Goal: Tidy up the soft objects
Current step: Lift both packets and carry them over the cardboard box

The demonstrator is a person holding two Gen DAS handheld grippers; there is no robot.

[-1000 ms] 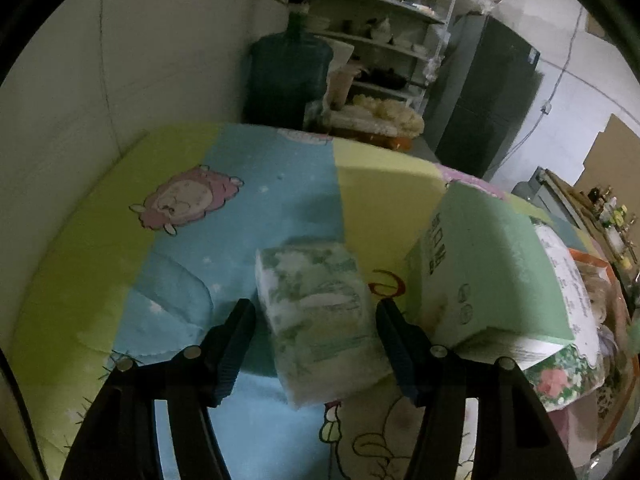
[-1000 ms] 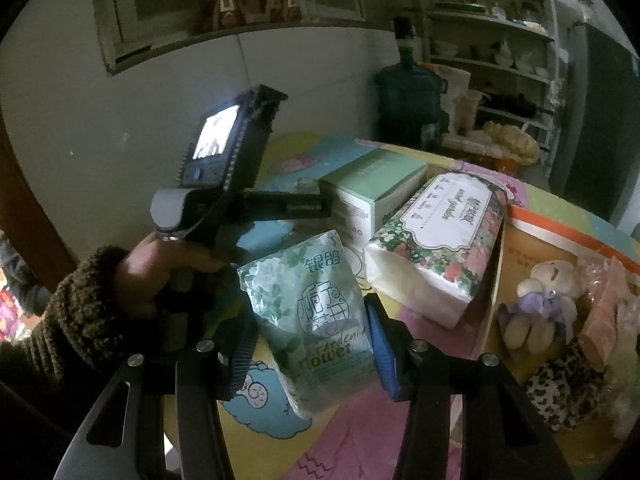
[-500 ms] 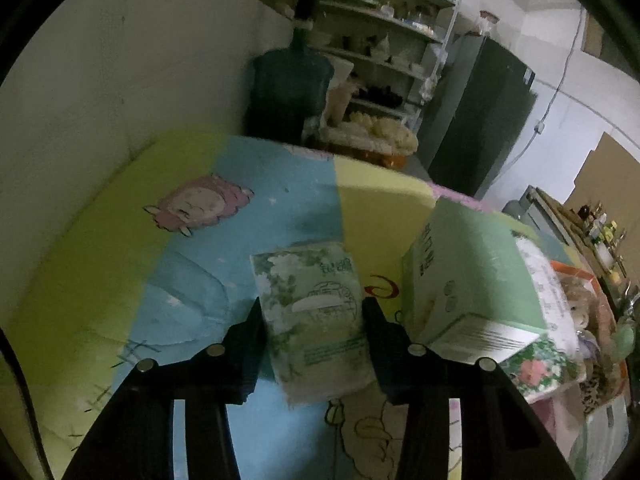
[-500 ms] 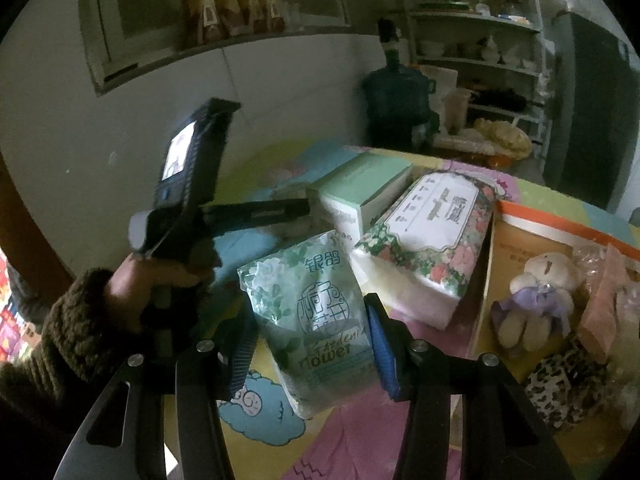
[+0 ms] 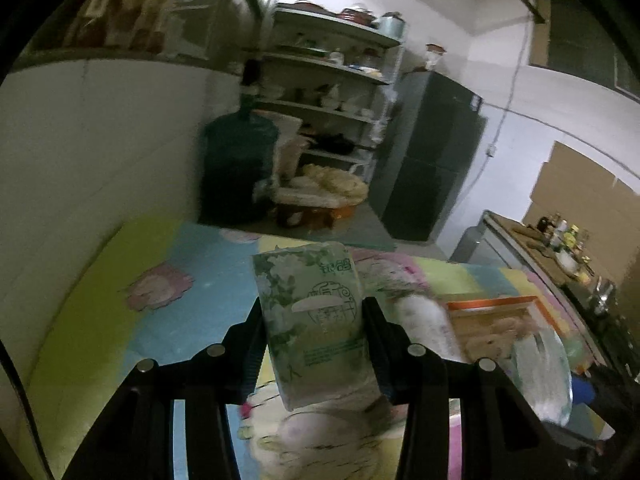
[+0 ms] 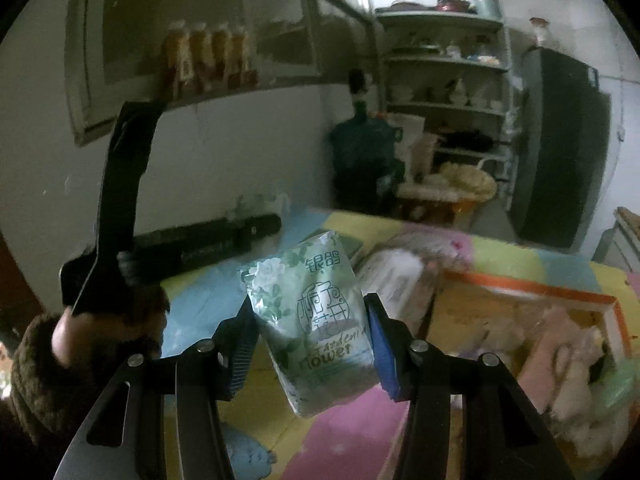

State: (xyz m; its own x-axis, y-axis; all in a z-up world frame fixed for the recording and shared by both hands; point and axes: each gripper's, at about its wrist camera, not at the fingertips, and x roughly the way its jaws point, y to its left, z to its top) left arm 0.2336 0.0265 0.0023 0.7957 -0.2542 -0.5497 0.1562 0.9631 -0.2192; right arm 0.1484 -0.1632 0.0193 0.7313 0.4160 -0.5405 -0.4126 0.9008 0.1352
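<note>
Left wrist view: left gripper (image 5: 314, 344) clamped narrow on a green flower-print tissue pack (image 5: 316, 320), held up off the mat (image 5: 100, 312). Pack's long axis runs fwd along the fingers, far end poking well past the tips. Orange-rimmed tray (image 5: 496, 302) w/ plush toys lies to the right and a bit ahead; a white floral tissue pack (image 5: 424, 320) sits between. Picture is blurred, so exact gaps unclear. Left side of mat looks bare, open room there.

Right wrist view: right gripper (image 6: 310, 340) also pinched on its own tissue pack (image 6: 316, 328), tilted, top leaning left, clear of the mat. Tray (image 6: 532, 292) is right of it, near; right gripper looks nearer the tray than the left one. Person's left hand (image 6: 104, 320) w/ the other tool is off to the left, well apart. Tray's near rim is the edge to clear, imo.
</note>
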